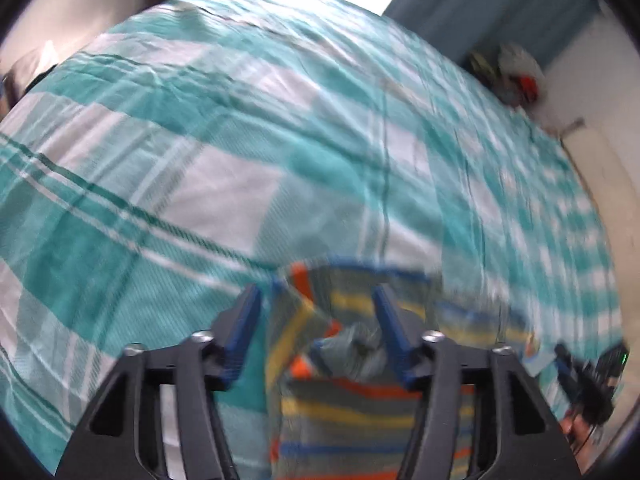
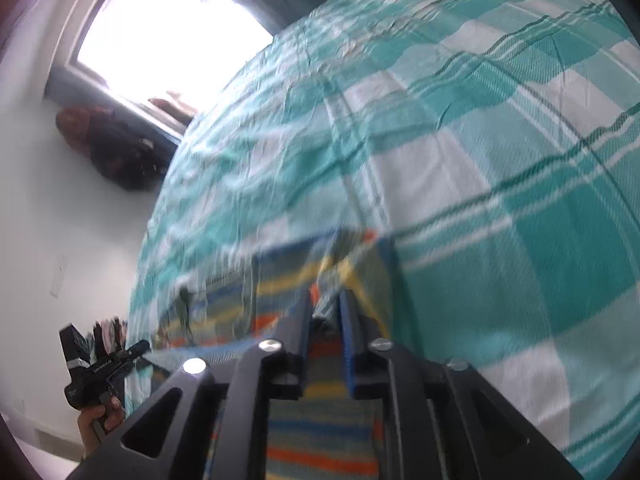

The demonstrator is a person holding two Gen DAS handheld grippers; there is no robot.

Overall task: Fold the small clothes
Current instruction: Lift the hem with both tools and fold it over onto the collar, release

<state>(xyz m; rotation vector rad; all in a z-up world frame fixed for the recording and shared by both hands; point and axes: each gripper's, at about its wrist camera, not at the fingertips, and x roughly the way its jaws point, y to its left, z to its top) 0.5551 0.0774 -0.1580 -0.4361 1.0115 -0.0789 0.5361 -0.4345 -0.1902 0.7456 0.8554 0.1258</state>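
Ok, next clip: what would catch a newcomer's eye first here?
The striped garment, orange, yellow and blue, lies low in both views on the teal and white checked bedspread that fills most of each picture. The right claw is shut on a fold of it, while the left claw stands open over a bunched part.

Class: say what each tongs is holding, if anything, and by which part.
Right tongs pinch a bunched fold of the striped garment near its far edge. Left tongs are open over it, holding nothing.
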